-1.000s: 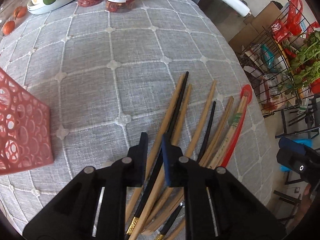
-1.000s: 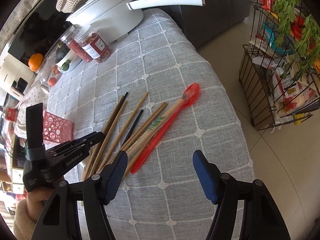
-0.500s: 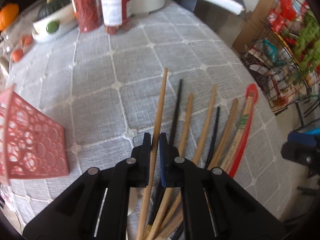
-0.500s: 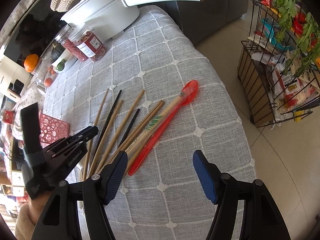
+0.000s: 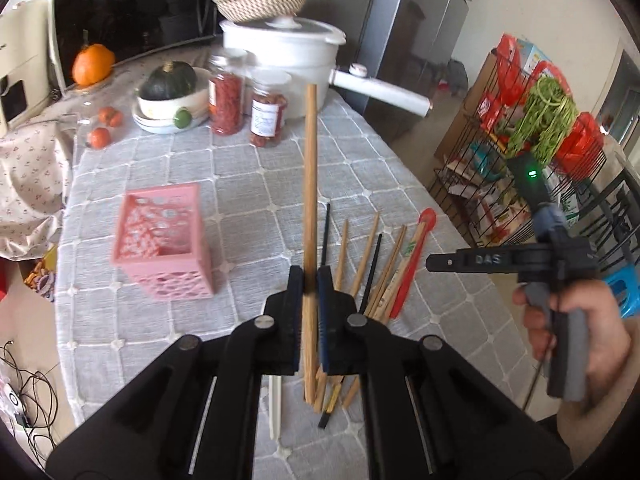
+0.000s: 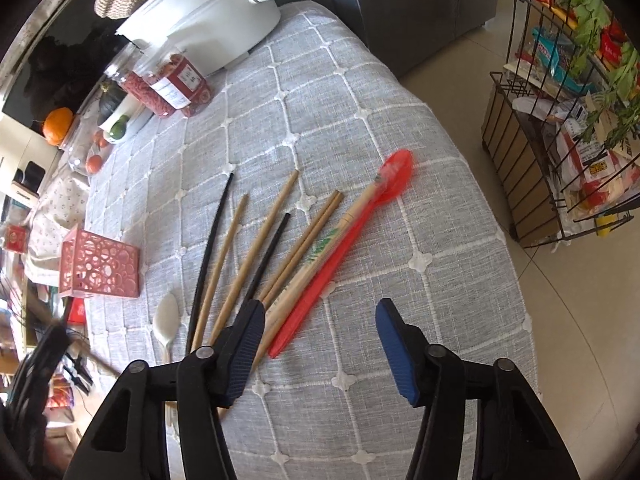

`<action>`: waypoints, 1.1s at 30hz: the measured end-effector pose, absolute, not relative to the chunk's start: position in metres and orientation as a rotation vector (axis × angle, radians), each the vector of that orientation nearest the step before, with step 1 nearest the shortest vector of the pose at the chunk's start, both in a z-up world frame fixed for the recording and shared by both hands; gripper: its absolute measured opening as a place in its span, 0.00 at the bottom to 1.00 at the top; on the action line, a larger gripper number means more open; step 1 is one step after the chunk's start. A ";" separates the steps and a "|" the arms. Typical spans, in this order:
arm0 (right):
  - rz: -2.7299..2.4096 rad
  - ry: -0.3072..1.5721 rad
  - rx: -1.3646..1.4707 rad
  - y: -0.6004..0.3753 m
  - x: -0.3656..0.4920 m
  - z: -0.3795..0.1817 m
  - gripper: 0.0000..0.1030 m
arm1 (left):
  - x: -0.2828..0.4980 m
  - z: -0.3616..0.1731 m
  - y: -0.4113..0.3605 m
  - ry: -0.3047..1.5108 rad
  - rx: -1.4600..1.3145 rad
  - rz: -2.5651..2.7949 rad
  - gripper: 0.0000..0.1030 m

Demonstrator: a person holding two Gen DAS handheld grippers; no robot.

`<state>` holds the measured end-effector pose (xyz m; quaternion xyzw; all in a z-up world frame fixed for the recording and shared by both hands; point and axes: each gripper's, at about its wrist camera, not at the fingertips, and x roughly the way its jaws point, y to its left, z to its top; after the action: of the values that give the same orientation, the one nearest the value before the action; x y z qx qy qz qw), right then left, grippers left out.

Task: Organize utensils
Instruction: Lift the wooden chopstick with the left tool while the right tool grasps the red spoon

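left claw (image 5: 309,280): clamped on chopstick (image 5: 310,184), pointing 12 o'clock | right claw (image 6: 320,332): jaws just narrowed, apart, empty | basket (image 5: 160,240): 9 o'clock on desk (image 5: 248,184)

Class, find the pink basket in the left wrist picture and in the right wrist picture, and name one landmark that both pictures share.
Left wrist: the pink basket stands left of centre on the grey cloth, left of the chopsticks.
Right wrist: the pink basket sits at the far left edge, left of the chopsticks.
Shared landmark: the red spoon, lying at the right of the chopstick fan in both.
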<state>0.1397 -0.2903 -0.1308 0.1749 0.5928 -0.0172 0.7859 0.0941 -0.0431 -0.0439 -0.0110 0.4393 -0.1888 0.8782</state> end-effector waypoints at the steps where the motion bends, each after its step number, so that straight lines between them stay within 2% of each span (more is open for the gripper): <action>1: -0.047 1.284 0.385 -0.292 0.140 -0.134 0.49 | 0.090 -0.041 -0.039 0.903 -0.019 -0.384 0.08; 7: -0.098 1.313 0.448 -0.308 0.142 -0.154 0.33 | 0.073 -0.033 -0.003 0.863 -0.106 -0.347 0.07; 10: -0.107 1.317 0.495 -0.313 0.142 -0.159 0.30 | 0.068 -0.032 0.007 0.845 -0.107 -0.330 0.08; 22: -0.088 1.306 0.510 -0.293 0.157 -0.164 0.19 | 0.062 -0.031 0.030 0.849 -0.147 -0.350 0.08; 33: -0.170 1.300 0.504 -0.287 0.179 -0.178 0.17 | 0.064 -0.033 0.036 0.858 -0.169 -0.350 0.08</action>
<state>0.1790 -0.2872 -0.1778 0.2320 0.5978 -0.0783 0.7634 0.0640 0.0360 -0.0331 -0.0814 0.4135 -0.1684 0.8911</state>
